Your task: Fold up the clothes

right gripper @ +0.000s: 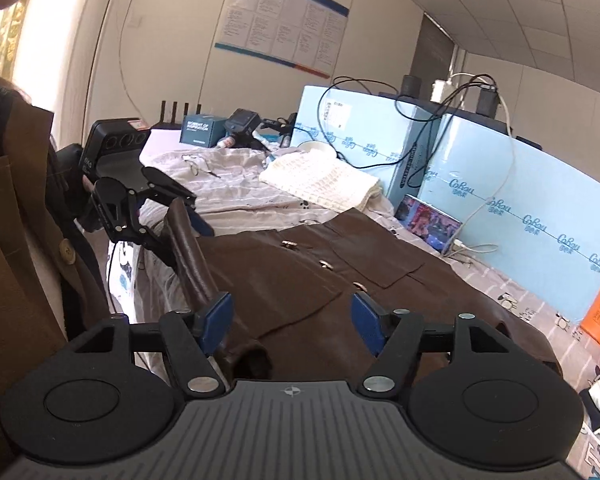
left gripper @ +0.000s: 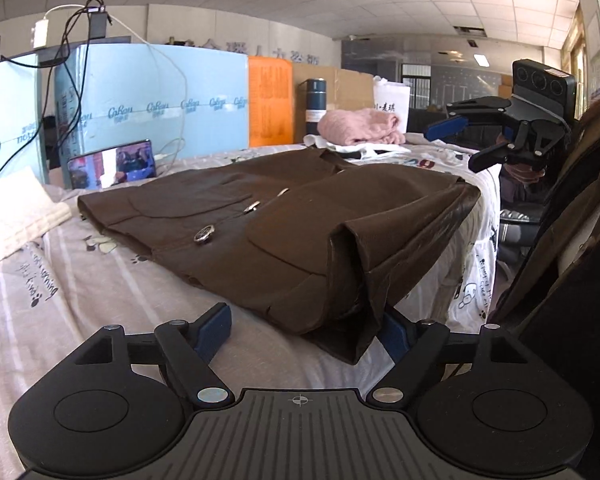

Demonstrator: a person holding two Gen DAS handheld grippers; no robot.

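Observation:
A brown leather jacket (left gripper: 268, 216) with metal buttons lies on the bed; it also shows in the right wrist view (right gripper: 340, 280). Its near sleeve (left gripper: 364, 264) is folded over the body, the cuff hanging toward me. My left gripper (left gripper: 304, 332) is open, its fingers either side of that cuff; it also shows in the right wrist view (right gripper: 180, 216), at the sleeve end. My right gripper (right gripper: 292, 320) is open above the jacket's shoulder end, touching nothing; it also shows in the left wrist view (left gripper: 468, 144), held in the air past the bed's edge.
The bed has a printed sheet (left gripper: 60, 280). A cream knitted cloth (right gripper: 324, 184) lies at one end, a pink garment (left gripper: 360, 124) at the other. A phone (left gripper: 112, 164) leans on light-blue boxes (left gripper: 160, 108) behind. A person in a brown coat (right gripper: 12, 240) stands beside the bed.

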